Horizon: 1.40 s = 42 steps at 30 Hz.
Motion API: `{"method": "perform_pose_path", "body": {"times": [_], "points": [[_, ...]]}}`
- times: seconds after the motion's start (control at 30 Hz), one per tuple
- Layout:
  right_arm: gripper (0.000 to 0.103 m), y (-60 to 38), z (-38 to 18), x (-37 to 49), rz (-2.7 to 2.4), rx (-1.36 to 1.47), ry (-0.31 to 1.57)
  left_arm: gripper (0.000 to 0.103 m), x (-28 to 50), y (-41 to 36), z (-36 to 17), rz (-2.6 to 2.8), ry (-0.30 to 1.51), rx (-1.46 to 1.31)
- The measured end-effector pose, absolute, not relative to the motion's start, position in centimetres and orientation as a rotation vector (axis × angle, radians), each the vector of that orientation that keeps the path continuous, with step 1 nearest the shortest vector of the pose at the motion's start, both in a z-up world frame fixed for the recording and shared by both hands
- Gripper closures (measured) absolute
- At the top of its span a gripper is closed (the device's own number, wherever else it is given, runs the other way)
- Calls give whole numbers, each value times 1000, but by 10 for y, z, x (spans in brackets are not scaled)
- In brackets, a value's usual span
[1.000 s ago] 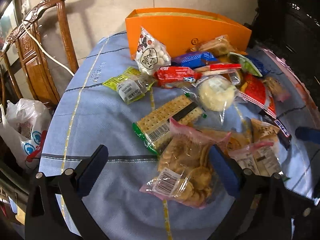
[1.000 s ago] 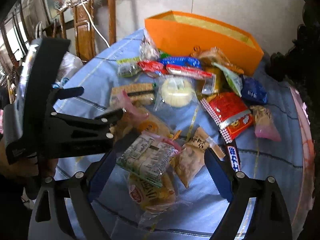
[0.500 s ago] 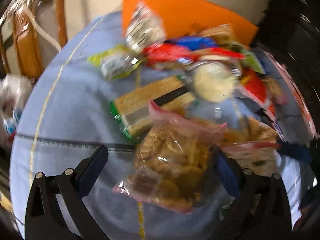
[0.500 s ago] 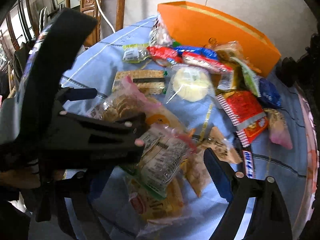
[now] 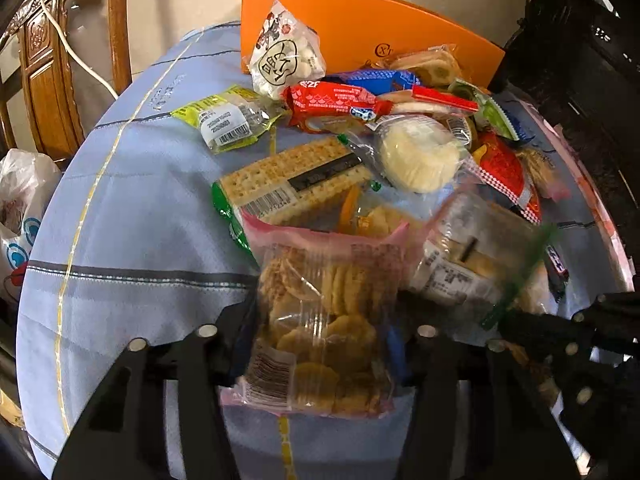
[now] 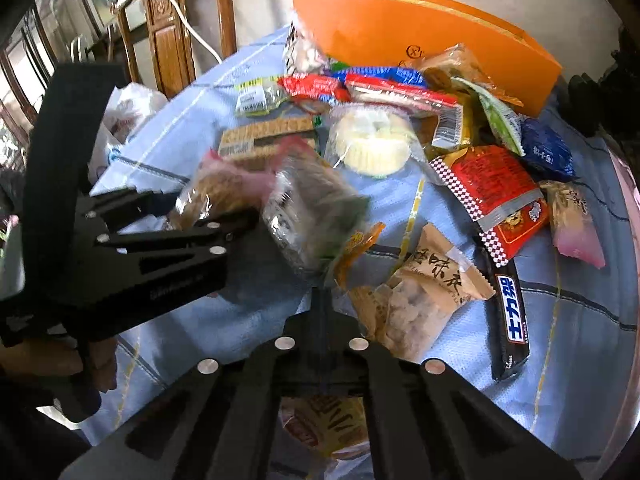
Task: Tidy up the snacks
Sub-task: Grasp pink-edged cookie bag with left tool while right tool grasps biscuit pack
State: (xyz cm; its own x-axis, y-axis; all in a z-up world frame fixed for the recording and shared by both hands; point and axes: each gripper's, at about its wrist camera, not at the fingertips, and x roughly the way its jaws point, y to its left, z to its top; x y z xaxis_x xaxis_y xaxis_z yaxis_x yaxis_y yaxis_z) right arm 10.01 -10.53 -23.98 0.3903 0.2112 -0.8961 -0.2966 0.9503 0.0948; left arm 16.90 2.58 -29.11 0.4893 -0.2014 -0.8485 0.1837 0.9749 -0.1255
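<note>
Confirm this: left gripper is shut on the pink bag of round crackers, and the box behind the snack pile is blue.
Wrong on the colour: the box is orange, as the left wrist view shows. The left gripper is indeed shut on the pink bag of round crackers.

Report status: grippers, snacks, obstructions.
Left gripper shut on pink cracker bag. Right gripper shut on green-edged packet. Orange box behind loose snack pile.

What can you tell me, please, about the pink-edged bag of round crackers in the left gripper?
The cracker bag is clear plastic with pink sealed edges, filled with small golden round crackers, with a barcode label near its lower left corner. The left gripper is closed on its sides, holding it upright above the blue tablecloth.
</note>
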Motion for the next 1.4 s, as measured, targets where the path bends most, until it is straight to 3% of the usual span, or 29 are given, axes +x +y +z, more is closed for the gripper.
{"method": "perform_pose_path", "body": {"times": [0.47,0.5,0.53,0.57,0.6,0.8,0.83,0.87,0.93,0.97,1.07,1.4], "points": [[100,-126,-243,107,376,104,1163,54,160,41,-279,-233,1026,-79],[83,-128,-243,110,364,121,1160,54,159,43,-278,-233,1026,-85],[47,-129,-244,113,343,125,1155,54,159,43,-277,-235,1027,-94],[38,-131,-243,114,340,147,1134,54,159,45,-276,-235,1027,-97],[38,-131,-241,116,331,147,1115,54,159,47,-275,-233,1026,-96],[38,-119,-251,130,324,125,1133,54,159,58,-273,-207,1025,-101],[42,-116,-255,134,323,114,1141,54,159,60,-273,-203,1028,-103],[62,-112,-256,137,331,102,1141,54,160,61,-273,-200,1030,-103],[68,-105,-257,141,355,78,1144,54,160,63,-272,-198,1029,-97],[79,-103,-254,139,359,58,1140,54,160,63,-272,-198,1028,-97],[87,-99,-247,131,385,33,1133,54,161,66,-270,-194,1029,-106],[89,-134,-179,110,387,133,994,54,164,56,-247,-235,985,-119]]}}
